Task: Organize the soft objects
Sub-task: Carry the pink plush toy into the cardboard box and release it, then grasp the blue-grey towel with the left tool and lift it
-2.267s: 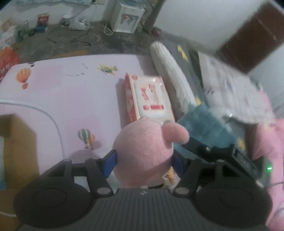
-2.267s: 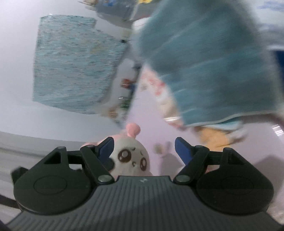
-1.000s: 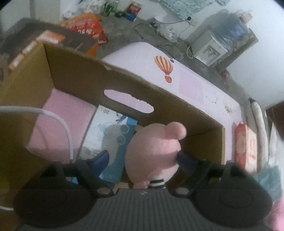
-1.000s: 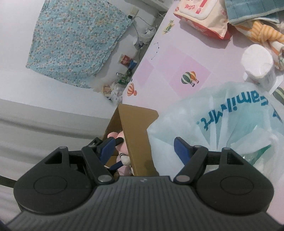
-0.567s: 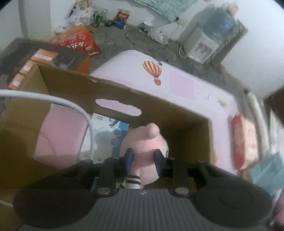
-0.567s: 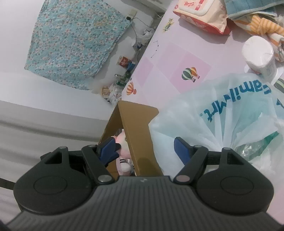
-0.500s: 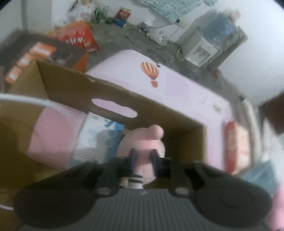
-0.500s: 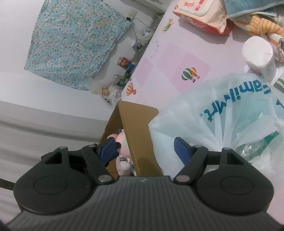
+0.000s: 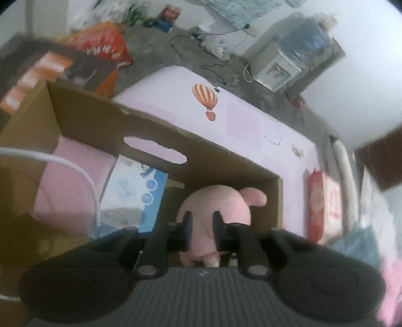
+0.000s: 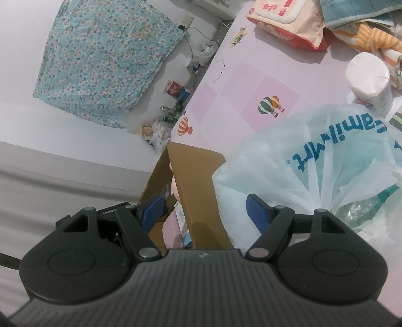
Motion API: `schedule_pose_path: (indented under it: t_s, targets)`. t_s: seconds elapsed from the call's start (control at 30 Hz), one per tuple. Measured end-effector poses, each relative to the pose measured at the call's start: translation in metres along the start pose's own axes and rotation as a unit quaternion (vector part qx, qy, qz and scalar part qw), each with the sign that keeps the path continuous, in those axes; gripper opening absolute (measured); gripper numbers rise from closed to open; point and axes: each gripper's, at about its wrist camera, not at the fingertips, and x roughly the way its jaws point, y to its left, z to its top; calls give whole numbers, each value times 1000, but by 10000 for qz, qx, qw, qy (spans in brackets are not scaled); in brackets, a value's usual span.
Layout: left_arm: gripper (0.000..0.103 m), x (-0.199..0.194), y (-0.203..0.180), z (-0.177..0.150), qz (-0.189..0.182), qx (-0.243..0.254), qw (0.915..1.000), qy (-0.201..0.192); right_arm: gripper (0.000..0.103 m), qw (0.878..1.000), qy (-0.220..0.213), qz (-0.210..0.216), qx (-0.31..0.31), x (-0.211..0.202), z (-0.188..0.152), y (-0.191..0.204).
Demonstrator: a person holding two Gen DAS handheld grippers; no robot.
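Observation:
A pink plush toy (image 9: 216, 208) lies inside the brown cardboard box (image 9: 100, 118), at its right end. My left gripper (image 9: 202, 226) hovers over the toy's rear with its fingers nearly together; I cannot tell whether they still pinch the toy. A sliver of the toy (image 10: 174, 187) shows behind the box wall (image 10: 198, 191) in the right wrist view. My right gripper (image 10: 204, 206) is open and empty above the box wall and a white plastic bag (image 10: 314, 171).
The box also holds a pink pad (image 9: 67, 181) and a blue-white pack (image 9: 135, 196). On the pink mat (image 10: 251, 85) lie a wet-wipes pack (image 10: 286, 22), a teal towel (image 10: 351, 10), an orange striped cloth (image 10: 371, 40) and a white roll (image 10: 369, 75). A white cable (image 9: 75, 173) crosses the box.
The left gripper carried the pink toy from the mat into the box and lowered it. Its fingers have drawn close together over the toy. The right gripper has stayed open and nearly still.

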Motion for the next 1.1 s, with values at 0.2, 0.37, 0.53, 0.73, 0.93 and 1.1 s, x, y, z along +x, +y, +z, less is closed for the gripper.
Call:
schedule_pose_path:
  t_s: [0.2, 0.37, 0.53, 0.73, 0.93, 1.1]
  targets:
    - [54, -17, -20, -6, 614, 939, 9935, -181, 74, 10000, -12, -11, -64, 1, 0, 3]
    - [63, -36, -28, -17, 855, 1290, 9878, -193, 74, 9995, -3, -90, -315, -1, -2, 10]
    - [75, -63, -46, -37, 839, 1634, 9828, -209, 77, 9960, 39, -327, -826, -15, -10, 19]
    - [79, -81, -81, -72, 922, 2172, 9717, -103, 82, 9953, -18, -54, -964, -45, -17, 13]
    - [79, -90, -124, -115, 800, 2341, 9689, 30, 82, 9961, 21, 4, -884, -91, -12, -16]
    - [79, -82, -167, -145, 728, 2305, 9701, 198, 82, 9964, 79, -364, -763, -148, 9, -61]
